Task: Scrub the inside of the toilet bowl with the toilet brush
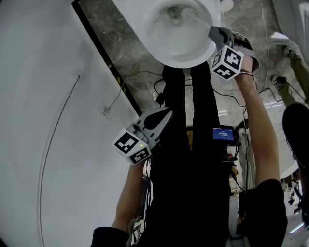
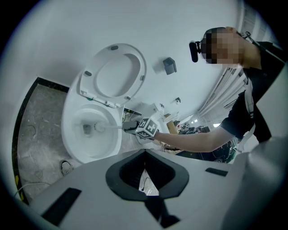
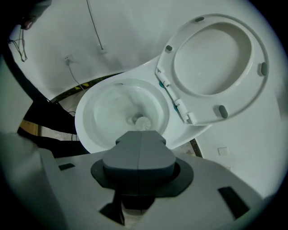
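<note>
The white toilet bowl [image 1: 157,48] is at the top of the head view, with its seat and lid [image 2: 118,74] raised. The toilet brush head [image 1: 175,14] rests deep in the bowl near the drain, and its white handle [image 1: 197,20] slants up to the right. My right gripper [image 1: 216,33] is shut on that handle at the bowl's right rim. In the right gripper view the bristle head [image 3: 142,121] shows just past the closed jaws, which hide the handle. My left gripper [image 1: 161,118] hangs open and empty near the person's body, well below the bowl.
A white wall with a thin cable [image 1: 72,91] fills the left, edged by a black baseboard [image 1: 104,53]. Loose cables [image 1: 145,79] lie on the marble floor. A small screen device [image 1: 223,133] hangs at the person's waist. A grey box [image 2: 169,65] is on the wall.
</note>
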`<state>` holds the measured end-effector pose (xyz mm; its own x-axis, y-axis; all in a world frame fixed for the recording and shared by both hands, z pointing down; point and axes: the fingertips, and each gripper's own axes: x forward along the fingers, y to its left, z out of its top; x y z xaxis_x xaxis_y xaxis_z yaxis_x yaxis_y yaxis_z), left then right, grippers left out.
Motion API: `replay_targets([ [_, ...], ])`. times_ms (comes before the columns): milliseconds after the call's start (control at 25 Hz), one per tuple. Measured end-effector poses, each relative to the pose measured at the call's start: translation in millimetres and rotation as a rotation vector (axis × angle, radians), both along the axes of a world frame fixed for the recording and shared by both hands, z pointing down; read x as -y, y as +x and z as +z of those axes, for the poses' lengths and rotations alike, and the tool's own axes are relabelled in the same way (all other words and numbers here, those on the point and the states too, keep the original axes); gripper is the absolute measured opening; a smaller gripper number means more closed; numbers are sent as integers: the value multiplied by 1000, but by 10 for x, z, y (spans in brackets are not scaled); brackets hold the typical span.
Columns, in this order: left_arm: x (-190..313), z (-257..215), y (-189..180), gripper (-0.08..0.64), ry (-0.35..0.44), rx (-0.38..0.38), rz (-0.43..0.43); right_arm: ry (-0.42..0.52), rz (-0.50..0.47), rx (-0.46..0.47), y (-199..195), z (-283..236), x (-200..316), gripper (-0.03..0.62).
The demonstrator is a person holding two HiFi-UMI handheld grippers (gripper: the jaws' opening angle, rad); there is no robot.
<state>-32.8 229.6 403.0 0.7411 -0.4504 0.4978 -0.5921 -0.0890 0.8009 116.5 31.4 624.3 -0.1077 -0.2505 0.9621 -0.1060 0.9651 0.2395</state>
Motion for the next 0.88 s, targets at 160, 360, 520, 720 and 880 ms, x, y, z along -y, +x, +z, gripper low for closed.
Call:
replay_targets([
  [160,4,5,-9,11,-1,3,-5,-10,-28,-6,-89,62,134,163],
  [360,-11,0,-5,11,-1,-4,-9,-67,24,-1,-89,98,120,163],
  [520,-10,-2,-1,11,0,-7,-12,-166,151,26,0,116,-62,163],
  [720,-1,3,12,11,1,-13,-14,-246,277,56,65,119,-367,163],
  [880,4,3,2,11,1,-15,-15,-362,512,131,61,153,-607,163],
])
